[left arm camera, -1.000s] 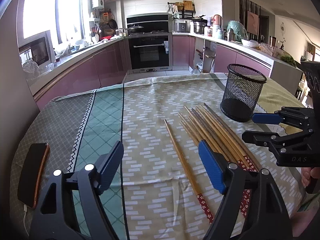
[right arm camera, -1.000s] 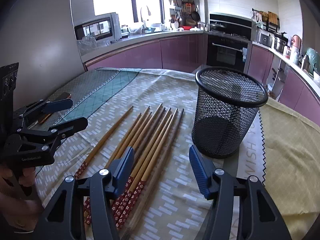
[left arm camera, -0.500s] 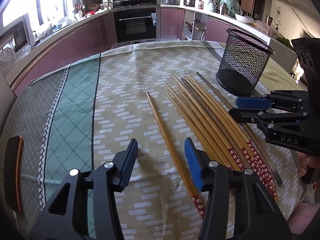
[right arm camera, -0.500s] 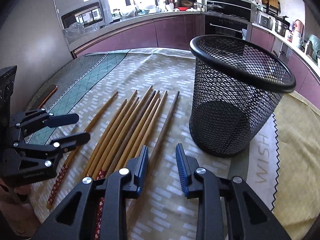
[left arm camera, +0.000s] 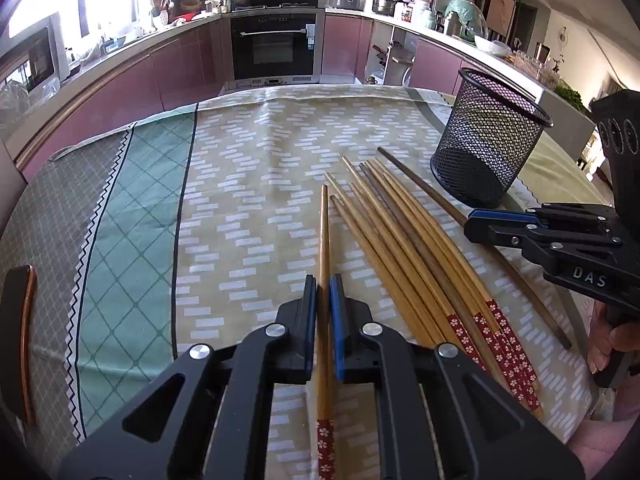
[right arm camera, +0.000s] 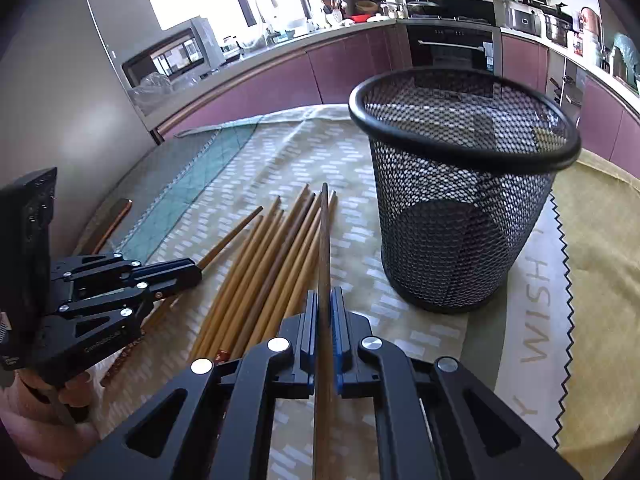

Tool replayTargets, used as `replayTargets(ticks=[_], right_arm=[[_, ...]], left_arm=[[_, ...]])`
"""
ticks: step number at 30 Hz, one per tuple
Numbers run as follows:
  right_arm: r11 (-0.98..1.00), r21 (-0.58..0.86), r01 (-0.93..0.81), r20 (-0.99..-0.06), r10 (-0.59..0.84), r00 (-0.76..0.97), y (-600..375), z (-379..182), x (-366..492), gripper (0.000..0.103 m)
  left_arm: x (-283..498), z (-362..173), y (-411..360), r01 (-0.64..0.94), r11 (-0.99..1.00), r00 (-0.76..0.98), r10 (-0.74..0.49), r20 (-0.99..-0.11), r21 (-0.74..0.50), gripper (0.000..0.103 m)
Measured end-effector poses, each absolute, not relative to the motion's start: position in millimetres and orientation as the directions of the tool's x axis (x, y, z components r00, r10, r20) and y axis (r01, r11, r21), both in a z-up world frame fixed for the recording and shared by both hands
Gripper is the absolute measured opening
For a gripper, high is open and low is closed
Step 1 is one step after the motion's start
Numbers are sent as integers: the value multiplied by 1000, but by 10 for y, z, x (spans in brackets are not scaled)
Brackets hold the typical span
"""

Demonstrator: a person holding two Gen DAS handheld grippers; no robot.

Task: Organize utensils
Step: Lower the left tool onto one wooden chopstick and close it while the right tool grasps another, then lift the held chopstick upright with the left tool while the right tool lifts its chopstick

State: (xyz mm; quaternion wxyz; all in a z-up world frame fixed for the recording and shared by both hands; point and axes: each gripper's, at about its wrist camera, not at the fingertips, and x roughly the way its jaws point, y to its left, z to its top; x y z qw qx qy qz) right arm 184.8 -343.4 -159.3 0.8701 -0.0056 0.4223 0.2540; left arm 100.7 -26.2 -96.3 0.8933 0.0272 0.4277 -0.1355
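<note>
Both grippers pinched, one chopstick each.

Your left gripper (left arm camera: 324,288) has just closed on the lone light chopstick (left arm camera: 324,236), set apart from the bundle (left arm camera: 404,248), likely so it lifts clean. Your right gripper (right arm camera: 325,304) has just closed on the dark chopstick (right arm camera: 324,248), the one lying nearest the cup (right arm camera: 464,200). Both sticks lie low over the cloth (left arm camera: 248,184). The mesh cup stands upright and looks empty; the bundle lies beside it.
</note>
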Motion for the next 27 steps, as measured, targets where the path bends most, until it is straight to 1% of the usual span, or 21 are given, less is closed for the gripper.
replayTargets(ticks=[3,9,15,21,27], right_arm=[[855,212,-473,-712,466,525,-3457,-1488,1765,6],[827,232,-512,-634,528,565,-3588,-1195,1606,6],[820,257,-512,-559,558,613,-3762,-939,1510,6],[815,264,-516,-483,575,661,-3958,-670,1452,6],[815,228,-532,-406,577,709,-4067,-345,1482,6]], left_arm=[[954,-855,-224,277,957,611,-245,-753,-86,8],[859,-514,-176,340,928,636,-346,-690,-152,8],[756,-114,-186,412,888,660,-447,-605,-206,8],[660,255,-218,466,859,692,-503,-518,-212,8],[695,619,-256,502,833,720,-551,-421,-232,8]])
